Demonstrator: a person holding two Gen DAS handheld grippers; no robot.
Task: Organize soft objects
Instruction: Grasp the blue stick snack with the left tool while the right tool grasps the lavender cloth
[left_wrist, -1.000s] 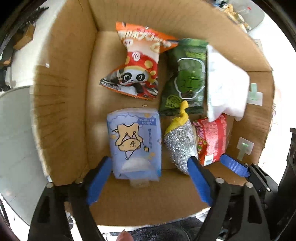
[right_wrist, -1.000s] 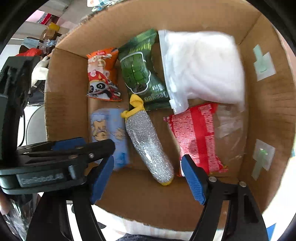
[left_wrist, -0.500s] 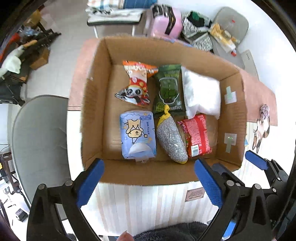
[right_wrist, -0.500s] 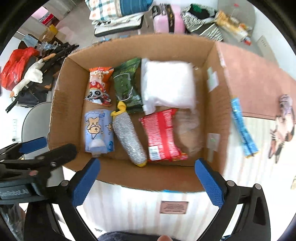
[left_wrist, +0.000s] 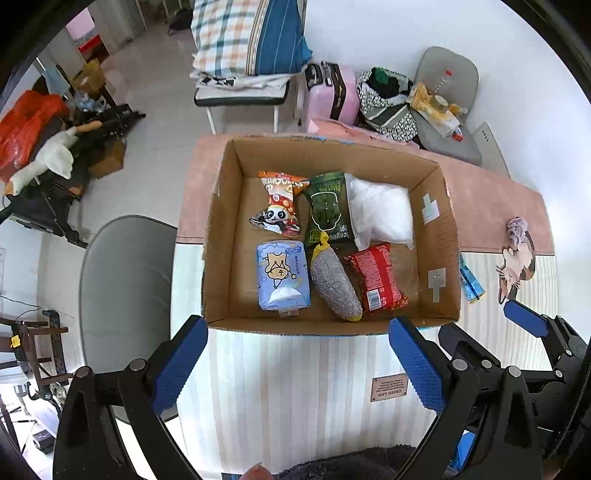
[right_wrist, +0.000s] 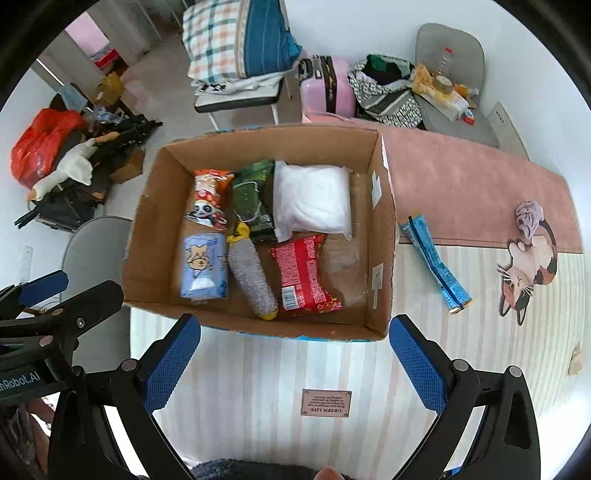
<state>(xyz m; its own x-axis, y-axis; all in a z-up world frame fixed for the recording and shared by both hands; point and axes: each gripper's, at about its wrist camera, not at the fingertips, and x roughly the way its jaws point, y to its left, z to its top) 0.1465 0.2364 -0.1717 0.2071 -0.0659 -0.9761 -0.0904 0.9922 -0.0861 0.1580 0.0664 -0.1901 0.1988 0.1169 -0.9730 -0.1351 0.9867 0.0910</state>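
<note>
An open cardboard box holds a blue tissue pack, a silver glittery pouch with yellow ends, a red packet, a green packet, an orange panda snack bag and a white bag. My left gripper hangs high over the box's near edge, open and empty. Beside it my right gripper is open and empty too. A long blue packet and a purple scrunchie lie on the table right of the box.
The box stands on a striped mat with a cat picture and a pink strip behind. A grey chair is at the left. Beyond are a pink suitcase, a chair with a plaid pillow and floor clutter.
Both grippers have lifted up out of the box and pulled back toward me, and their jaws have widened. The tissue pack and the silver pouch stay lying in the box.
</note>
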